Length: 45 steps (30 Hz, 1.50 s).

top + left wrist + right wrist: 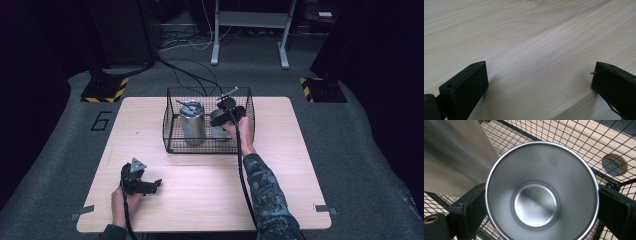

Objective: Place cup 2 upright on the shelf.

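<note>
Right gripper down inside black wire basket, at its right half. Jaws clamped on either side of a steel cup, one jaw on each flank of the rim, both pressed against the wall. Cup upright, mouth open toward the camera, inside bare, flat round bottom visible with a small stamped mark too faint to read. Cup in the high view mostly hidden under the gripper, just a grey patch at.

Tall steel tumbler in basket's left half, upright, with a thin rod or straw leaning out of its mouth. In right gripper view, tumbler wall just beside the cup on the upper left; touching or a hair apart, cannot tell. Basket mesh floor under and around the cup, corner of the basket frame at right. Round cable hole in tabletop seen through the mesh, outside the basket.

Right hand gripping the tool at basket's near right edge, camouflage sleeve running back to the table's near edge.

Left gripper resting low on the wooden table at near left, well apart from the basket. Jaws spread wide, nothing between them, bare wood grain in the gap. Grey three-cornered plate on top. Left hand behind it.

Basket at the table's far middle.
</note>
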Motion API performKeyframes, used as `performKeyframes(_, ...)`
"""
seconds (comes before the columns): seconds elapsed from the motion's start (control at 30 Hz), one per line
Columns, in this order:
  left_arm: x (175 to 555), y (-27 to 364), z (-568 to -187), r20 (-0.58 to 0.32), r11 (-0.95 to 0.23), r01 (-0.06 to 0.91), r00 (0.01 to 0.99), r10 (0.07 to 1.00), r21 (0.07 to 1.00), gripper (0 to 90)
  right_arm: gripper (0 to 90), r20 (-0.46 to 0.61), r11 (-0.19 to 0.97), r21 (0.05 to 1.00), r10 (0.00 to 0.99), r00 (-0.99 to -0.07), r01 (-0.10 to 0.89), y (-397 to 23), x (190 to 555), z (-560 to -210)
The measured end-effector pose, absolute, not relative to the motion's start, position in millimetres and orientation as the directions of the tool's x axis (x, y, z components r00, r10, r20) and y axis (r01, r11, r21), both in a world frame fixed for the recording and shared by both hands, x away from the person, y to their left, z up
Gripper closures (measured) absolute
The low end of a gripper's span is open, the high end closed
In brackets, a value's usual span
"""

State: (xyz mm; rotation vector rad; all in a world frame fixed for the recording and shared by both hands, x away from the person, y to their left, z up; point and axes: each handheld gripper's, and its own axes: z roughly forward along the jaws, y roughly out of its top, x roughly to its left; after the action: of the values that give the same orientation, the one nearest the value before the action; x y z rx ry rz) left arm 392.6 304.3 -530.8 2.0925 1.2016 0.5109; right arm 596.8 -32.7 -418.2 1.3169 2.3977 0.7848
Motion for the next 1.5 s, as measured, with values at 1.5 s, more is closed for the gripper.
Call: performKeyframes(1.5, 393, 304, -531, 0.015, -0.359, 0.603, 0.499, 0.866, 0.713, 0.5, 0.0, -0.052, 0.484, 0.704, 0.765, -0.642, 0.520, -51, 529, -353)
